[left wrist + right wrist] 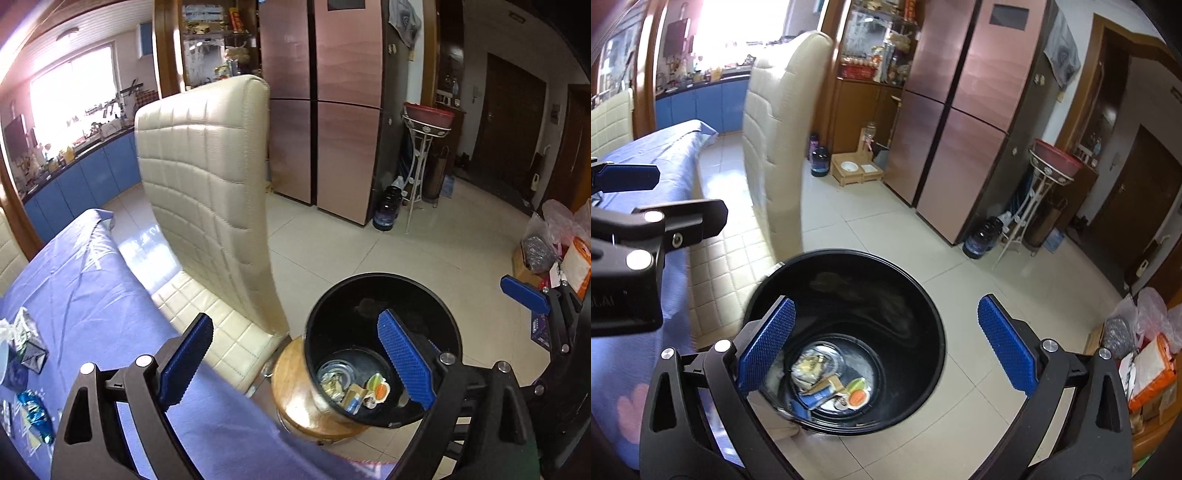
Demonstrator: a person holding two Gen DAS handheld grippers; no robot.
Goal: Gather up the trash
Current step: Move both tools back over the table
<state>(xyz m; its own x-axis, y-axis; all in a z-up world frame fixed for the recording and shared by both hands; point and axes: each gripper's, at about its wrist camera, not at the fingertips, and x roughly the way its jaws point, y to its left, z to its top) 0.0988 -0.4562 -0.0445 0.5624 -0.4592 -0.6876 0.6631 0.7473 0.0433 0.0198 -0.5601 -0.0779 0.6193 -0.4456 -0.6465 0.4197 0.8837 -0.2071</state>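
— Room, item one: pale tiled floor (886, 236), copper-coloured refrigerator (964, 110) at the back, blue kitchen cabinets (92, 181) under a bright window.

— Furniture?

— One table (96, 295) under a purple-blue cloth, at the left. One cream quilted chair (207, 177) pushed up beside it. One round wooden stool (295, 391) just past the chair's corner.

— And the bin?

— One black trash bin (916, 295), round, open-topped, standing on the floor beside the chair; in the left wrist view it hides part of the stool. Contents, lying on its bottom: a clear plastic lid or cup, crumpled yellowish wrappers (809, 365), a blue-and-tan packet (816, 395), a small pack with an orange-and-green label (858, 393).

— Trash outside the bin?

— Blue foil wrapper (35, 413) and a small dark carton (33, 354) on the table's near left edge, well apart from the bin.

— Left gripper (295, 365)?

— Jaws spread wide, nothing between the blue pads; one finger over the table edge, the other over the bin's mouth.

— Right gripper (886, 343)?

— Jaws likewise wide apart and empty, poised above the bin opening, one finger over the near rim, the other over the floor.

— Other items?

— White metal stand with a red basin (1056, 158), dark jugs (979, 236) at its foot, plastic bags (1145, 332) at far right.
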